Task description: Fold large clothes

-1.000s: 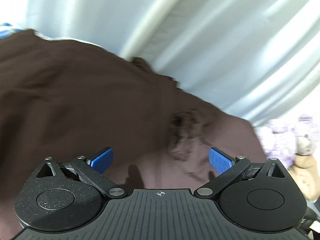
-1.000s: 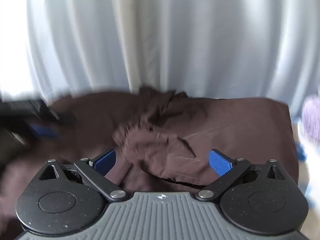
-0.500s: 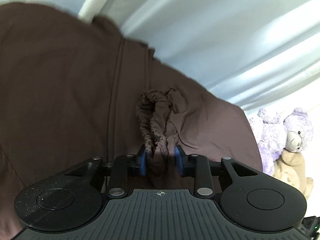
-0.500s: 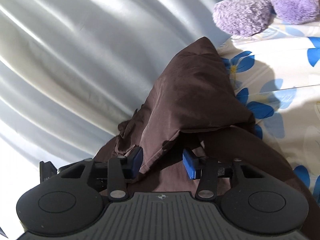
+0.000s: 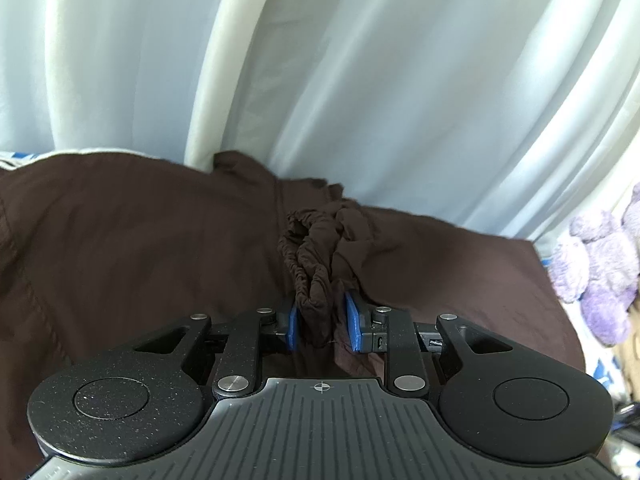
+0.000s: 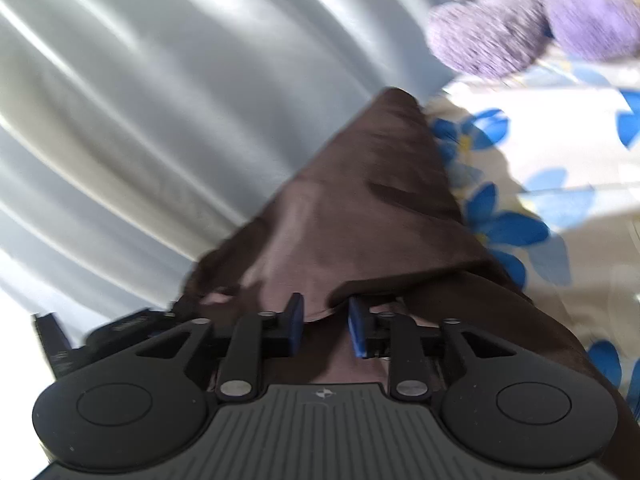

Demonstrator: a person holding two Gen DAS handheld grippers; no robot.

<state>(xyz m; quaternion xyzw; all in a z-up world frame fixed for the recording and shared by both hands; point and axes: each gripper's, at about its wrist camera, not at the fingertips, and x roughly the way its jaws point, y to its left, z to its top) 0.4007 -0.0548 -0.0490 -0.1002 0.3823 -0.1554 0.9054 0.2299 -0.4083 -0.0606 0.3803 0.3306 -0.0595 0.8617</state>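
A large dark brown garment (image 5: 140, 248) lies spread over a bed in front of white curtains. My left gripper (image 5: 321, 320) is shut on a bunched, gathered band of the brown garment (image 5: 316, 264) near its middle. In the right wrist view the same brown garment (image 6: 360, 216) runs away from me as a long folded flap. My right gripper (image 6: 323, 322) is shut on the flap's near edge, with cloth between the blue pads. Part of the left gripper's black body (image 6: 120, 330) shows at the left of that view.
White curtains (image 5: 400, 80) hang close behind the bed. A purple plush toy (image 5: 596, 268) sits at the right, also in the right wrist view (image 6: 532, 16). The bedsheet (image 6: 560, 168) is cream with blue flowers.
Both grippers were open a second ago and have closed on the brown garment. In the last half second the left view tilted up and the right gripper's jaws closed tighter on the flap edge.
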